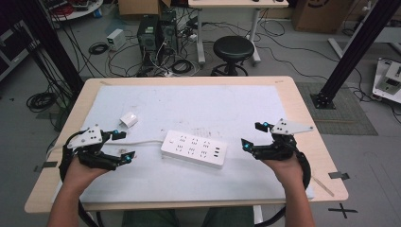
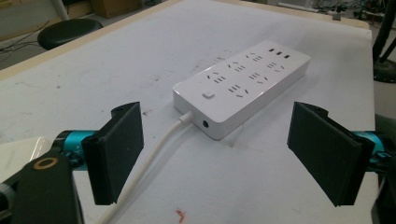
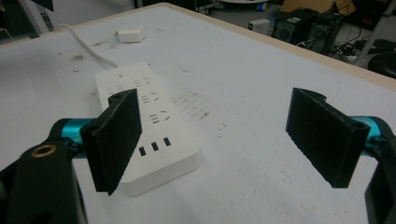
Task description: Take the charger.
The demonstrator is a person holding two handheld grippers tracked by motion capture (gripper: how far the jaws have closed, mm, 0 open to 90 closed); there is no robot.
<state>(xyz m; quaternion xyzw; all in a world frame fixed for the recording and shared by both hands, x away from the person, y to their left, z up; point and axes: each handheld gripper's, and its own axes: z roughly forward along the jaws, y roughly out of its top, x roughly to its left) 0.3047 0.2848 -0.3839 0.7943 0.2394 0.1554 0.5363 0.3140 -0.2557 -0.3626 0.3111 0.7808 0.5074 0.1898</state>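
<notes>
While both hands rest at the near edge of the desk (image 1: pixel 302 118), 2 claws point inward at 1 white power strip (image 1: pixel 194 149) lying flat near the middle of the white mat (image 1: pixel 213 101) — the left claw (image 1: pixel 122 145) to its left, the right claw (image 1: pixel 253 135) to its right, neither touching it. Left claw: jaws spread wide, nothing between the pads; in the left gripper view the strip sits just ahead of the gap, apart from both jaws. Right claw: also spread wide & empty; in the right gripper view its left jaw overlaps the strip's near end, though the high view shows them apart.

Counts: 1 strip, 1 white cord (image 2: pixel 154 154) leaving its left end, 1 small white adapter block (image 1: pixel 129 119) on the mat up-left of the strip, well clear of it. On the strip's top I make out 6 socket groups in 2 rows, 3 small USB slots (image 3: pixel 154 146) at the right end, and 1 square button (image 2: pixel 208 95) near the cord end, w/ 1 round port beside the cord on the end face.

No containers on the desk.

Hard to tell: the cord runs toward the left claw and passes under it in the high view — where it ends is hidden. Adapter prongs too small to make out. Beyond the desk, 1 black stool (image 1: pixel 232 49) on the floor, plus PC towers & cable tangles, partly cut off at the top.
</notes>
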